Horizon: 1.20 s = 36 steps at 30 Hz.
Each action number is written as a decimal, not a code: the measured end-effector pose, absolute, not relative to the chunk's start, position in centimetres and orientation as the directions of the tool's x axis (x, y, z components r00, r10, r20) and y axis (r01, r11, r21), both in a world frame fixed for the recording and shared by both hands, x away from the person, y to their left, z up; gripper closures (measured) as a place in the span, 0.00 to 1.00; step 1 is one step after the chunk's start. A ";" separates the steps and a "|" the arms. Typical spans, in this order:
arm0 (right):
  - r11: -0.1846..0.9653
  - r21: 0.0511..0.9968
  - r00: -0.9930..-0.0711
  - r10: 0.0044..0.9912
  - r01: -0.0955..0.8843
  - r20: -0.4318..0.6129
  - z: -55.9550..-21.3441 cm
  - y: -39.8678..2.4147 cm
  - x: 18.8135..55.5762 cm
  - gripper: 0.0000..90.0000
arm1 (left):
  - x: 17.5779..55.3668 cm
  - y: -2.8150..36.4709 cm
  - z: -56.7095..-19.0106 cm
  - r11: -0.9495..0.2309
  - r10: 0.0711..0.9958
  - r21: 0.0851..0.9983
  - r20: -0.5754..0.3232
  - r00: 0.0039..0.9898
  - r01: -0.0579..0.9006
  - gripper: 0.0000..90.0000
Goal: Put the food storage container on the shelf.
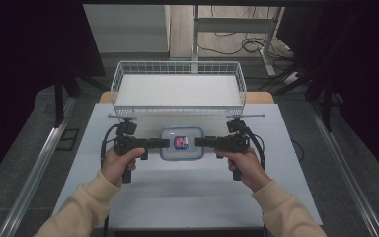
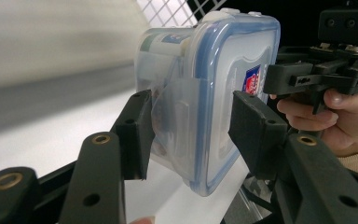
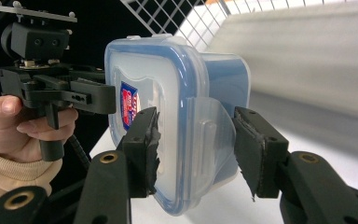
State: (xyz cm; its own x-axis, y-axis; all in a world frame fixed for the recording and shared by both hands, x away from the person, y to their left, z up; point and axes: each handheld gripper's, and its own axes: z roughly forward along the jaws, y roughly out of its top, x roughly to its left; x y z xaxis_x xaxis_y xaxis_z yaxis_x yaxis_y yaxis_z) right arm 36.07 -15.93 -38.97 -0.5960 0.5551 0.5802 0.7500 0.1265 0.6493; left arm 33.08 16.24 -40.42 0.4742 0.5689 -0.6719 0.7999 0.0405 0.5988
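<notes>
Above the white counter [image 1: 187, 192], in front of the wire basket [image 1: 177, 89], I am carrying a lidded plastic box [image 1: 181, 143] between both grippers. My left gripper [image 1: 164, 143] and right gripper [image 1: 200, 142] are each clamping a side latch flap [image 3: 209, 135]. I am judging that a flap could be flexing or unlatching, so the box could be tilting, slipping or catching the basket rim.

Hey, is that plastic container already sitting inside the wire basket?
No, the container is in front of the wire basket, gripped between the left gripper and the right gripper.
</notes>
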 end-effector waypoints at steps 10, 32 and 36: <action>0.128 0.668 -0.612 0.554 0.733 0.565 -36.6 -15.7 37.6 0.57 | 34.5 16.3 -38.1 0.047 0.579 0.618 -0.657 0.483 0.784 0.56; 0.119 0.711 -0.643 0.548 0.693 0.534 -32.8 -15.1 40.1 0.57 | 36.9 16.7 -34.0 0.046 0.594 0.656 -0.624 0.507 0.753 0.55; 0.114 0.711 -0.642 0.546 0.693 0.538 -32.5 -15.2 40.7 0.57 | 37.5 16.6 -33.7 0.046 0.598 0.664 -0.617 0.512 0.746 0.55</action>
State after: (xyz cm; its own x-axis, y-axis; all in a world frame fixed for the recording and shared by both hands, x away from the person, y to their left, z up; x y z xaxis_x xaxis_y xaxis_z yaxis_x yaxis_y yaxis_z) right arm 40.65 -15.17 -32.47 -0.6424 0.5456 0.5382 0.6933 0.1145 0.7115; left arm 37.46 16.64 -33.69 0.5116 0.5983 -0.6167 0.7464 0.0460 0.6639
